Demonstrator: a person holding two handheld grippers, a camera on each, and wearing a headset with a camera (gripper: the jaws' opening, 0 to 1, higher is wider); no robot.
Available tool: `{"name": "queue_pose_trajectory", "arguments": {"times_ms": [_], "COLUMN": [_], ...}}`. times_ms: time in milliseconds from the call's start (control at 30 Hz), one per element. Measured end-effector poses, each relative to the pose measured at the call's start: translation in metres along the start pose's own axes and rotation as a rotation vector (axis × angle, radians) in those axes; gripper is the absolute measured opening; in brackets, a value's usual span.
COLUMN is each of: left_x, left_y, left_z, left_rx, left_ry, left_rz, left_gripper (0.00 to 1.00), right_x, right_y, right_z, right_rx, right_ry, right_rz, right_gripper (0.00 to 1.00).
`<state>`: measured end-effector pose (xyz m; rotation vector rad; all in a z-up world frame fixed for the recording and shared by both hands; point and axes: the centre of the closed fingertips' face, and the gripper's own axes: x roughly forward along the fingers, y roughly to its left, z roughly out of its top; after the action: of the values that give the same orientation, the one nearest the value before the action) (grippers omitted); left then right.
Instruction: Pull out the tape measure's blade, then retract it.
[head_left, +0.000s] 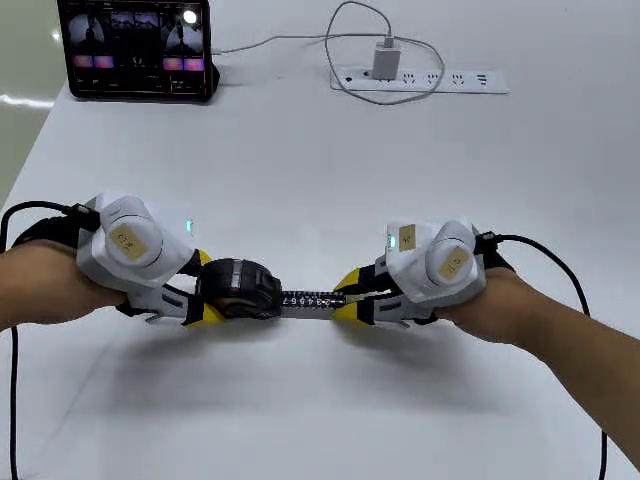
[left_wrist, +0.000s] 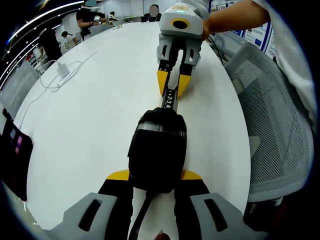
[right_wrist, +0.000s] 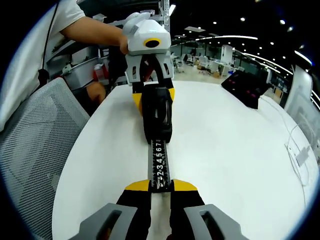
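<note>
1. Tape measure and blade stretch from 9 to 3 o'clock before me, blocking the way across.
2. Toward 12 the table lies open up to the tablet at 11 and power strip at 1.
3. At 6, bare table near me.

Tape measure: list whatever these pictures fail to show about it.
- Tip of the blade: right gripper view and head view, hidden inside the right claw.
- Sides of the case: left gripper view, covered by the left claw.
- Markings on the case: head view, too small and dark to read.
- How much blade is left inside: every view, hidden by the case.
</note>
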<state>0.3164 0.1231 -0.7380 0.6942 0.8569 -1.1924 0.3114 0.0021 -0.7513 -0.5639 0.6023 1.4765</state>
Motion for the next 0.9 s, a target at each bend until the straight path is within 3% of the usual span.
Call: {"name": "queue_pose_trajectory", "arguments": {"times_ms": [900], "left_x": [0.0], "left_y": [0.0], "left_z": [0.001], "left_rx": [0.005], "left_ry": [-0.003], "left_rz": [0.004], "left_gripper": [0.26], "right_x": [-0.023], "right_y": [-0.002], "right_z": [-0.026], "right_rx": [0.0], "right_ry": [0.039], "right_rz": [-0.018], "right_gripper": [0.1]}}
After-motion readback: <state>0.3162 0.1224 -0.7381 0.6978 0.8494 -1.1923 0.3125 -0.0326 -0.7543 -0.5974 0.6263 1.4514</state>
